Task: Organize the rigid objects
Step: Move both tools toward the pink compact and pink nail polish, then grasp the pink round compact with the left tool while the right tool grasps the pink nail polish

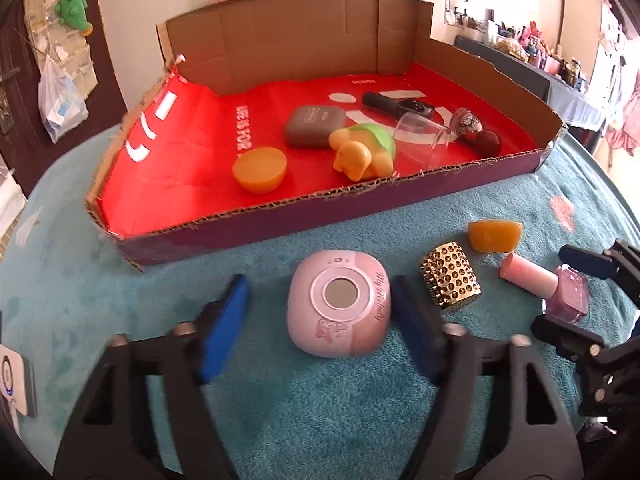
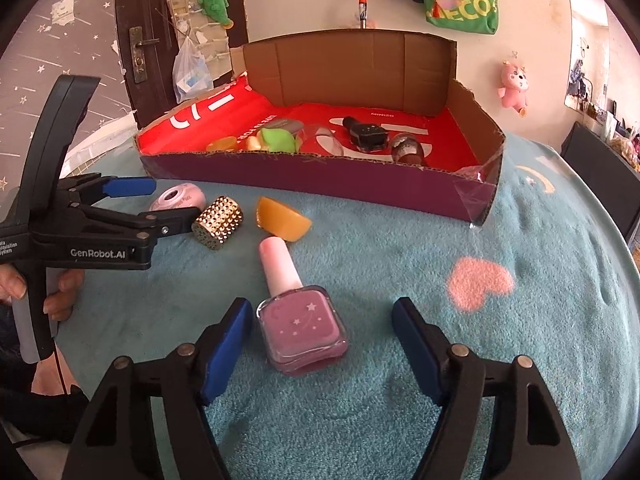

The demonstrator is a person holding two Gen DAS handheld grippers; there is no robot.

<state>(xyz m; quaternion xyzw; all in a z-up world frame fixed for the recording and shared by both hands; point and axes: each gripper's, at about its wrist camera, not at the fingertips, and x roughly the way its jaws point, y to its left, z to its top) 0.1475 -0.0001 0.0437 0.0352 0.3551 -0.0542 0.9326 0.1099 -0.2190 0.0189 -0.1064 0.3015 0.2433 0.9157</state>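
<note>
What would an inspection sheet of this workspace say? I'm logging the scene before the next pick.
Surface: teal plush cloth with a pink heart patch.
Job's things: pink round case, gold studded cylinder, orange wedge and nail polish bottle lie on the cloth; cardboard tray holds an orange half, a duck toy, a grey case, a glass, a watch.
Clutter: nothing seen.
Grippers: left gripper open around the pink round case; right gripper open around the nail polish bottle.
Cables: thin dark cord by the left hand.
Surroundings: door, plush toys, green bag on wall.
</note>
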